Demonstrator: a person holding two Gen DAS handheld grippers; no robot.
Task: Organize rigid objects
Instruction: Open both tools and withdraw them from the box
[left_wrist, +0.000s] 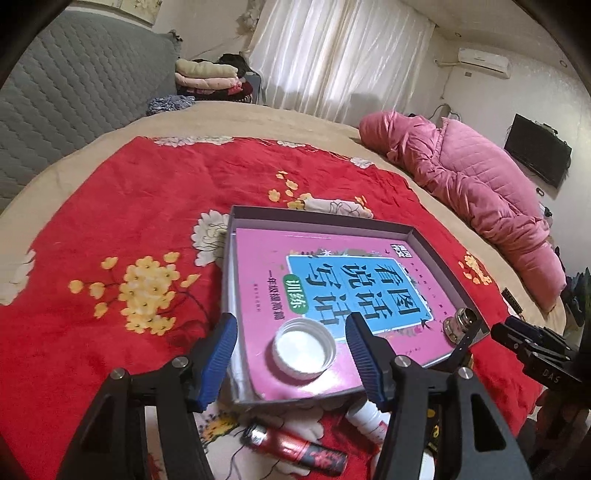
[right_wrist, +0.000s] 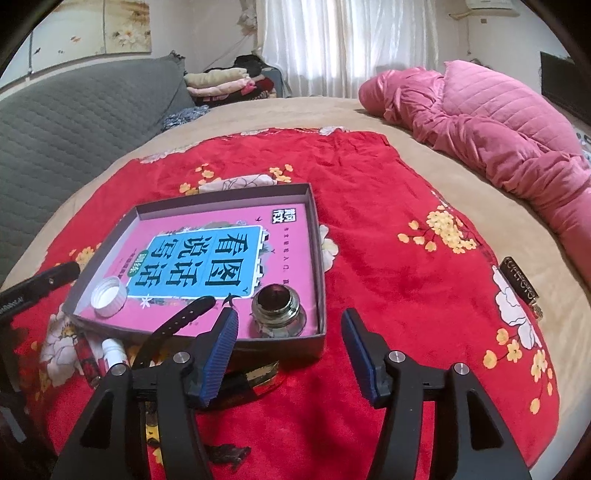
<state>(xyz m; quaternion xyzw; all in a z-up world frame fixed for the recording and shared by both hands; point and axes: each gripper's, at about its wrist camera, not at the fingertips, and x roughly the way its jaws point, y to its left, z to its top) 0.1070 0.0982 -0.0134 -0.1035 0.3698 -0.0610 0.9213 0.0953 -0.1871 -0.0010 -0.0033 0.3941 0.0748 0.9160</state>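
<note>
A shallow grey box (left_wrist: 325, 218) (right_wrist: 221, 194) on the red cloth holds a pink book (left_wrist: 258, 254) (right_wrist: 288, 236). A white bottle cap (left_wrist: 304, 349) (right_wrist: 109, 297) lies open side up on the book. My left gripper (left_wrist: 291, 325) is open just above it, its blue pads apart from the cap on both sides. A round glass jar (right_wrist: 277, 312) (left_wrist: 461, 325) stands in the box's near right corner. My right gripper (right_wrist: 290, 315) is open near that corner and holds nothing. A black strap (right_wrist: 177, 325) hangs over the box's front wall.
In front of the box lie a red lighter (left_wrist: 295, 448), a small white bottle (left_wrist: 365, 417) (right_wrist: 114, 350) and a gold-and-black object (right_wrist: 258, 376). A black tag-like item (right_wrist: 521, 284) sits at the cloth's right edge. A pink quilted coat (right_wrist: 498, 122) lies far right.
</note>
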